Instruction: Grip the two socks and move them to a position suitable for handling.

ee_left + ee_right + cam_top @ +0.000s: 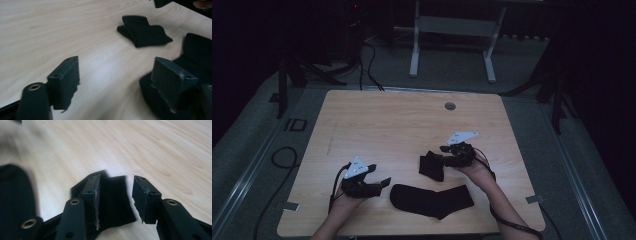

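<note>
A long black sock [432, 200] is lying flat near the table's [387, 125] front edge, and the left gripper [379, 184] is hovering just at its 9 o'clock end with jaws spread wide and nothing between them — in the left gripper view one pad [172, 80] is hanging over the sock's dark edge. Farther in, at about 12 o'clock from that sock, a folded black sock [432, 166] is resting on the wood, and the right gripper [446, 156] is sitting at its 3 o'clock side, jaws parted around the fabric's edge but not clenched on it.

Each black gripper, left [384, 182] and right [443, 149], has 2 blocky jaws, brass rivets, a grey triangular plate and a black cable.
</note>
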